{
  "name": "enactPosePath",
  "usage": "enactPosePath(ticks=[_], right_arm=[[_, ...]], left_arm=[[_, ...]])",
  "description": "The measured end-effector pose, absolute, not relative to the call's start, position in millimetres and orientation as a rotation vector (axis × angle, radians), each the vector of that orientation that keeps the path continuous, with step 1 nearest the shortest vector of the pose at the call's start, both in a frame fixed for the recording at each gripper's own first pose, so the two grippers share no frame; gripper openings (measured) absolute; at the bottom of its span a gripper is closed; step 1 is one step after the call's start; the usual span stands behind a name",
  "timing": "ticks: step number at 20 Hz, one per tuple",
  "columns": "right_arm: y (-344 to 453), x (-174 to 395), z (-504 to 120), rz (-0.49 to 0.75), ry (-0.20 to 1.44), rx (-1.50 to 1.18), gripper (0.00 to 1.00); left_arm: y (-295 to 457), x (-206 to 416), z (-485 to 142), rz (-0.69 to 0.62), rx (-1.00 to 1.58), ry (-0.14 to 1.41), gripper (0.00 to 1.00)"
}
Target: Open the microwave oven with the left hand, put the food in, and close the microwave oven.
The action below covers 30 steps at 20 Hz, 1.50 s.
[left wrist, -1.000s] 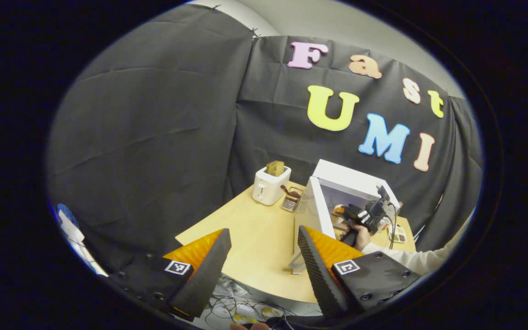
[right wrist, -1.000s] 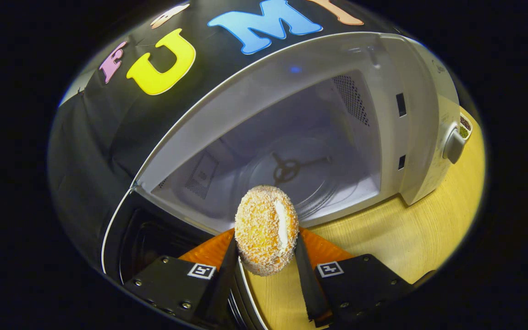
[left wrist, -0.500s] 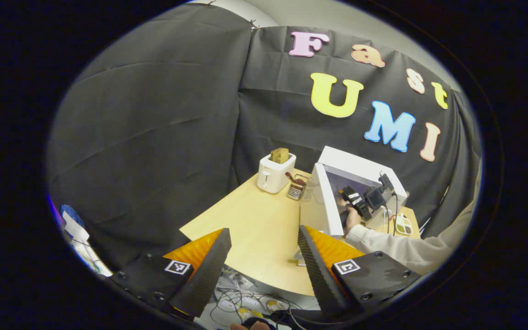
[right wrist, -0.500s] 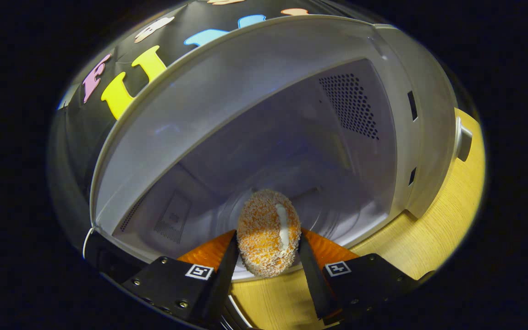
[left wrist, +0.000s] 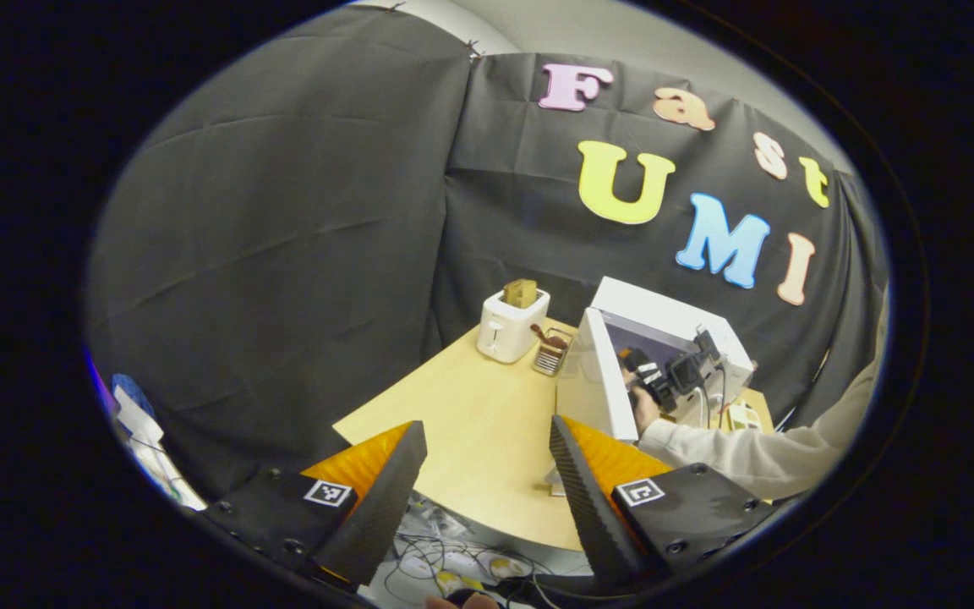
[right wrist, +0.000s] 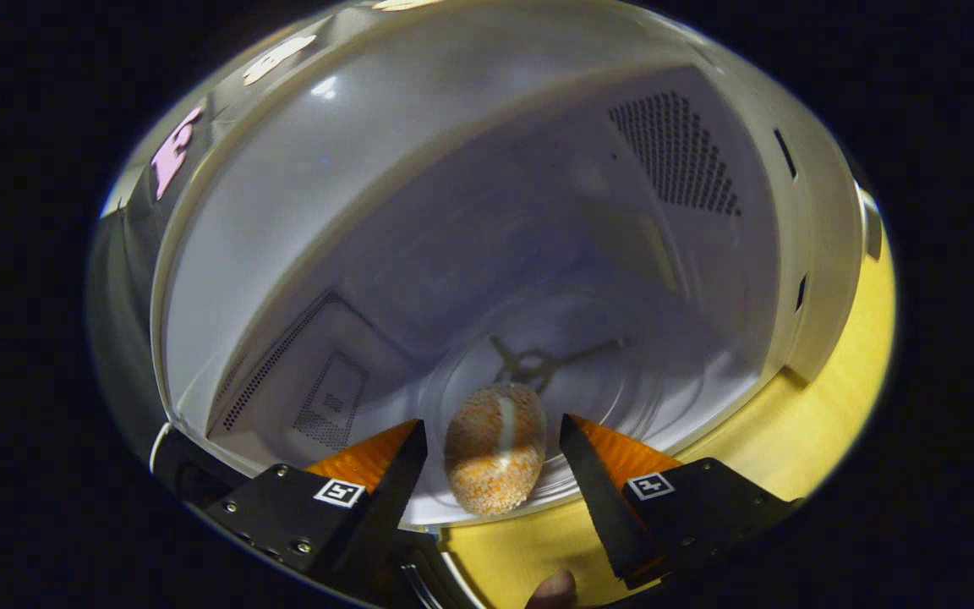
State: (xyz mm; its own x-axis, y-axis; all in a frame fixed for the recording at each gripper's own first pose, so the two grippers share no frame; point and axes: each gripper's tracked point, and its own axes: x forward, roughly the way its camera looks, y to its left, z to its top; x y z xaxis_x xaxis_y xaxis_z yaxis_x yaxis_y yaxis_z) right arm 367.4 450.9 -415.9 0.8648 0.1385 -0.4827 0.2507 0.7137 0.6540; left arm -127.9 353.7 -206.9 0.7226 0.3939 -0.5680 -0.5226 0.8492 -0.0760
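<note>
Since half a second ago, when its fingers pinched the food, the right gripper has released: jaws spread, gaps on both sides. Food rests on the turntable inside the microwave. Placement judged complete. Left gripper hangs open, empty, well apart from the open door; closing remains.

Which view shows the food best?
The right gripper view: the food lies close up between the open right gripper fingers, inside the microwave. In the left gripper view, I cannot make it out in the distant microwave.
</note>
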Motion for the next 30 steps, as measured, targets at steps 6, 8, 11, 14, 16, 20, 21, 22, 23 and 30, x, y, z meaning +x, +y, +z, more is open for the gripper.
enactPosePath(ticks=[6,8,11,14,16,20,21,22,23,30], right_arm=[[436.1,338.6,-379.6,0.024,0.497,0.72,0.97],[430.5,317.7,-367.8,0.085,0.52,0.702,0.97],[414.8,285.0,-341.4,0.138,0.515,0.617,0.97],[384.6,239.9,-310.7,0.149,0.521,0.539,0.97],[364.7,209.1,-279.2,0.153,0.484,0.508,0.97],[330.4,149.5,-233.0,0.142,0.435,0.43,0.97],[324.1,135.7,-222.2,0.137,0.425,0.422,0.97],[317.1,124.9,-211.7,0.133,0.411,0.416,0.97],[310.0,113.9,-203.5,0.127,0.401,0.409,0.97],[276.9,58.8,-163.9,0.183,0.375,0.269,0.97]], left_arm=[[353.6,-121.6,-196.1,0.472,-0.225,0.513,0.98],[356.6,-118.8,-200.0,0.442,-0.233,0.495,0.94],[362.3,-114.3,-216.0,0.374,-0.238,0.474,0.95],[372.3,-104.5,-235.4,0.266,-0.25,0.466,0.95],[383.3,-94.7,-251.5,0.198,-0.229,0.456,0.94],[402.3,-78.7,-302.6,0.126,-0.226,0.479,0.94],[400.0,-75.7,-318.5,0.105,-0.23,0.498,1.0],[396.4,-73.8,-333.4,0.082,-0.227,0.52,0.97],[392.1,-72.1,-347.5,0.066,-0.221,0.539,0.99],[347.1,-24.8,-390.6,-0.03,-0.135,0.603,0.98]])
